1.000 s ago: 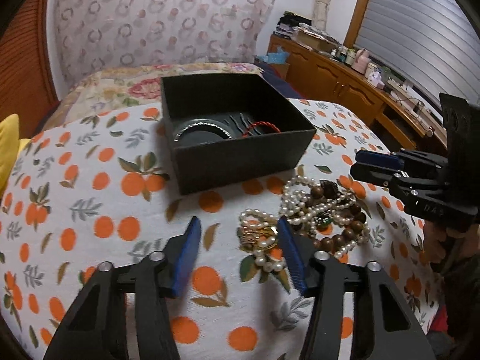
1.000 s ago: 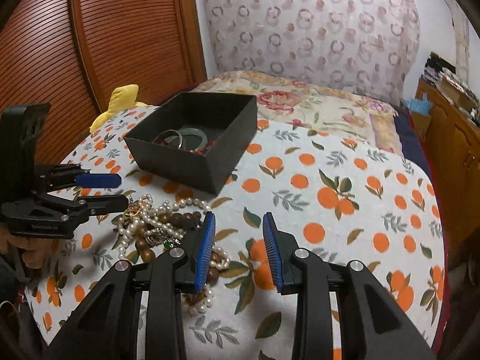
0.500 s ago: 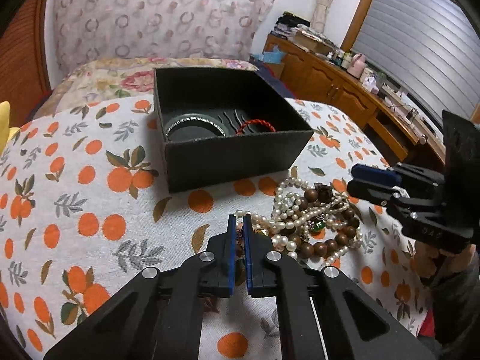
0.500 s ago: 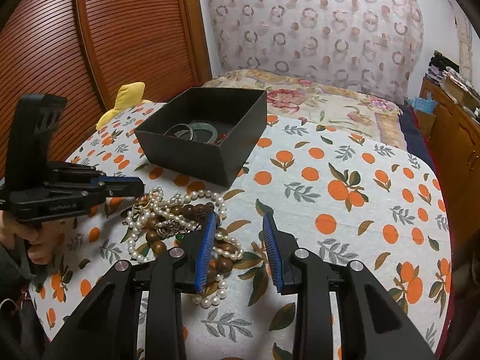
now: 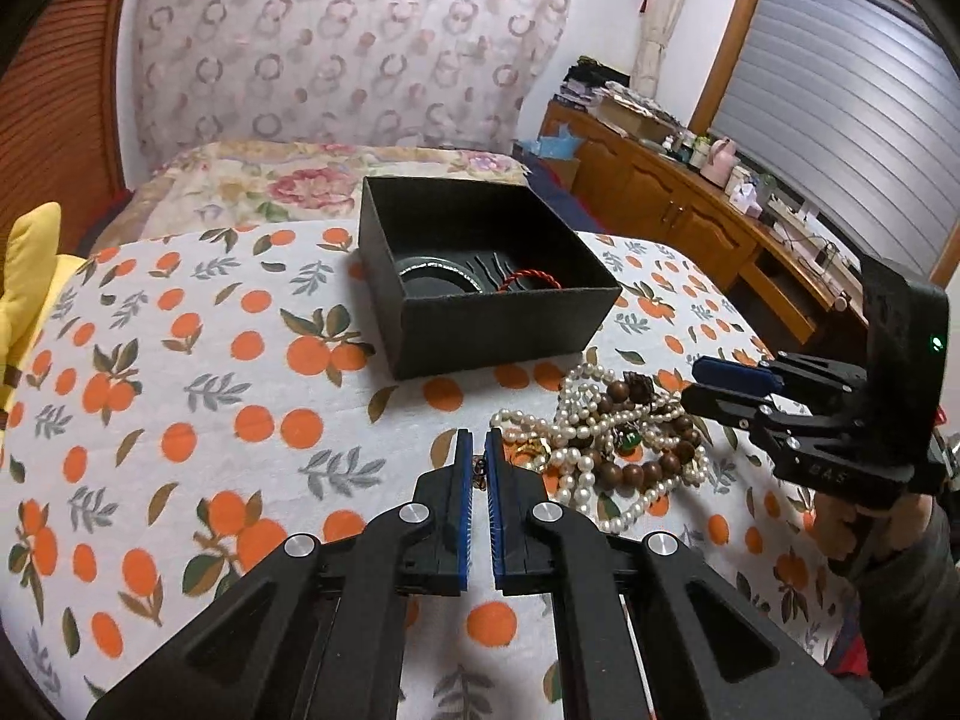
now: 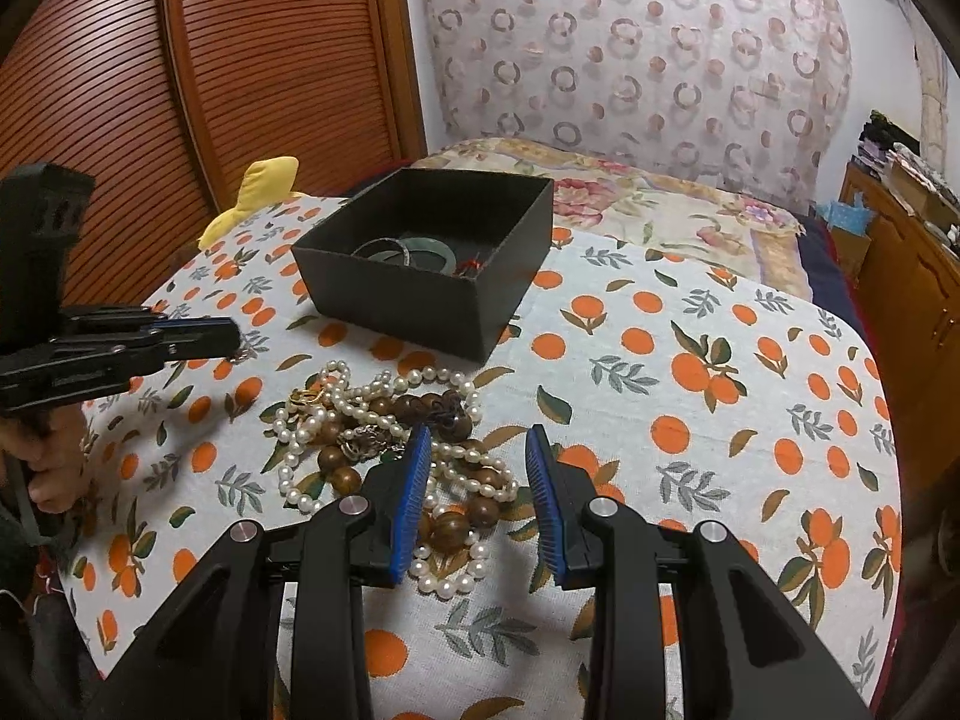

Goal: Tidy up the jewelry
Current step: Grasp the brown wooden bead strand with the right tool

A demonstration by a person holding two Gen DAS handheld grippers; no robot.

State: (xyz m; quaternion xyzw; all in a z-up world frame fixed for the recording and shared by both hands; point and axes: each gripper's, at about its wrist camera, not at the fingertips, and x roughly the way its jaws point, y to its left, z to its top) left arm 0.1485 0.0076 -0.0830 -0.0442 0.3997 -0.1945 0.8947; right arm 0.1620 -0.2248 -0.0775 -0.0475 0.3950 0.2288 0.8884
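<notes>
A tangle of pearl strands, brown wooden beads and gold pieces, the jewelry pile, lies on the orange-print bedspread in front of a black open box. The box holds dark bangles and a red cord bracelet. My left gripper is shut just left of the pile, with a small thin dark chain piece pinched at its tips and hanging a little. My right gripper stands open over the pile's right end, its pads pressing on nothing.
A yellow plush toy lies at the bed's left edge. Slatted wooden doors stand behind it. A wooden dresser with clutter runs along the right. A floral quilt lies beyond the box.
My left gripper went from open to shut at the pile's left edge, then drew back a little and up. The right gripper stayed open over the pile.
</notes>
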